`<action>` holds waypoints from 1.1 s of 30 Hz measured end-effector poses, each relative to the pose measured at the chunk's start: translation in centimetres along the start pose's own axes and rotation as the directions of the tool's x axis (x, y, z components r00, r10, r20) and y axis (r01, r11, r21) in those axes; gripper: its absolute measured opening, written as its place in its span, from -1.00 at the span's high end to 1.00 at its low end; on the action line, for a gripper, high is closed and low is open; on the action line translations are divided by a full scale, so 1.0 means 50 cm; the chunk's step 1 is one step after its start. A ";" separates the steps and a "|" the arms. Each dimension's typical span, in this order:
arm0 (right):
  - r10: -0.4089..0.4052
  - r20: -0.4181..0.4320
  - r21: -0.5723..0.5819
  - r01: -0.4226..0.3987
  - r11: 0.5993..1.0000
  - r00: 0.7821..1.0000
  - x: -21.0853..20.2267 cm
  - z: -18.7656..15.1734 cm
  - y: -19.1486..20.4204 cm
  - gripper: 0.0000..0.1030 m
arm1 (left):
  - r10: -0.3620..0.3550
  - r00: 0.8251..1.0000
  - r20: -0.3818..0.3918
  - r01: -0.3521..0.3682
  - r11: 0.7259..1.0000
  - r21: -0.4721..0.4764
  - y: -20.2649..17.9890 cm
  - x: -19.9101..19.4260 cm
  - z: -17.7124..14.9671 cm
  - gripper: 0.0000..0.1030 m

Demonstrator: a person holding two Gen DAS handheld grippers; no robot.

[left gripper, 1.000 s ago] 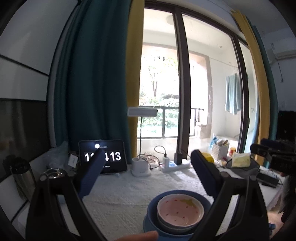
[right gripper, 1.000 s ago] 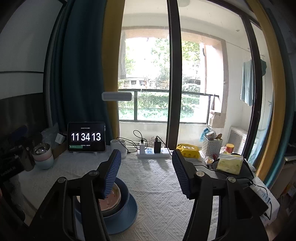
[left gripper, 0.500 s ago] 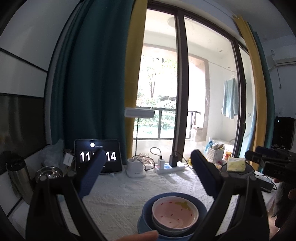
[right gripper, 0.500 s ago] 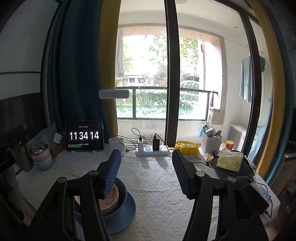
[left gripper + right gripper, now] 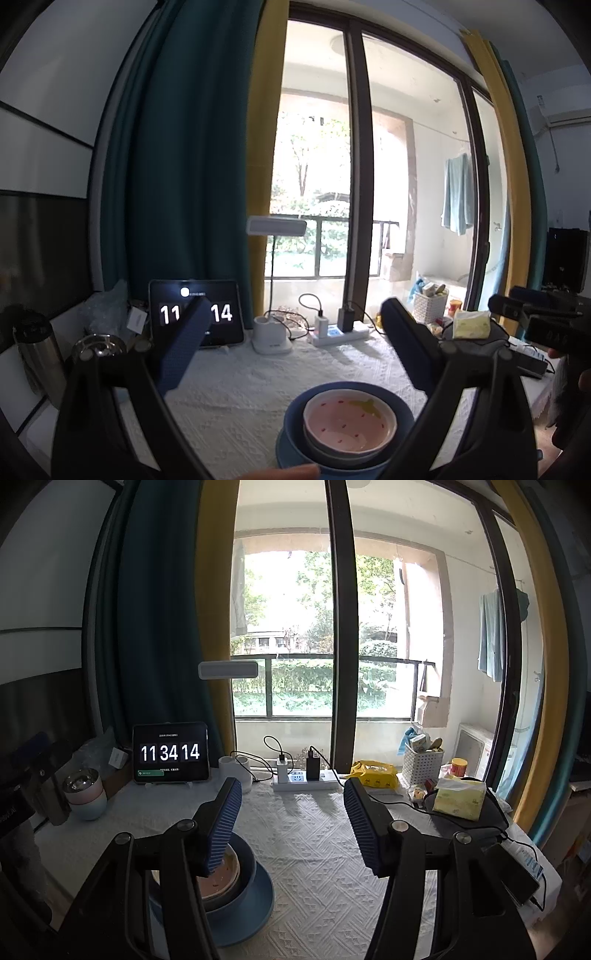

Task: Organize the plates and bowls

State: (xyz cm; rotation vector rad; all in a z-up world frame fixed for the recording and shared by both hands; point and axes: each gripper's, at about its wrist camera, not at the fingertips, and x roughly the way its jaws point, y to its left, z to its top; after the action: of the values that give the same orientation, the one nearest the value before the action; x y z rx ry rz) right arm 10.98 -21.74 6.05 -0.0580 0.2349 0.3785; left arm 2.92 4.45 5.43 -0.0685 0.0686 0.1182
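**Blue ribbed pads parted and empty over a finished-looking nest of dishes**

Blue ribbed rubber pads (image 5: 223, 827) of the right gripper (image 5: 293, 827) stand apart with nothing between them; only white patterned tablecloth (image 5: 314, 849) shows through the gap. The left gripper (image 5: 295, 347) is likewise released, its dark blue fingers (image 5: 183, 350) spread wide and gripping nothing. Both hang above the table rather than on it, which I read as a pause after stacking, or before choosing the next piece.

Outward from the fingers sits the task's thing: a pink ceramic bowl with red speckles and a yellow mark (image 5: 349, 421), nested in a deeper dark blue bowl (image 5: 245, 867), which stands on a round blue plate (image 5: 258, 897). The stack lies low and right in the left wrist view, and behind the left finger in the right wrist view. Nesting largest underneath probably keeps the pile steady and compact.

All three are round, so no long axis lies across the table; their shared axis runs straight up, mouths open upward, apparently untilted.

Farther back stand a black tablet showing a clock (image 5: 170, 753), a white power strip (image 5: 303, 779) and a yellow tissue pack (image 5: 460, 799).
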 end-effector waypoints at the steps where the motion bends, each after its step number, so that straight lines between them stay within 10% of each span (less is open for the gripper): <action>1: 0.000 0.000 -0.001 0.000 1.000 1.000 0.000 0.000 0.000 -0.18 | -0.001 1.000 -0.001 0.001 1.000 -0.001 -0.001 0.000 0.000 -0.83; 33: 0.009 -0.013 0.002 -0.009 1.000 1.000 0.006 -0.005 -0.004 -0.18 | -0.017 1.000 -0.018 0.017 1.000 -0.011 -0.005 -0.003 -0.005 -0.83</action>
State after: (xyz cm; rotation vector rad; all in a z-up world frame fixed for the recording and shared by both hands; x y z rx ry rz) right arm 11.28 -21.86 5.72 -0.0579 0.2480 0.3871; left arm 2.77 4.16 5.19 -0.0812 0.0858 0.1009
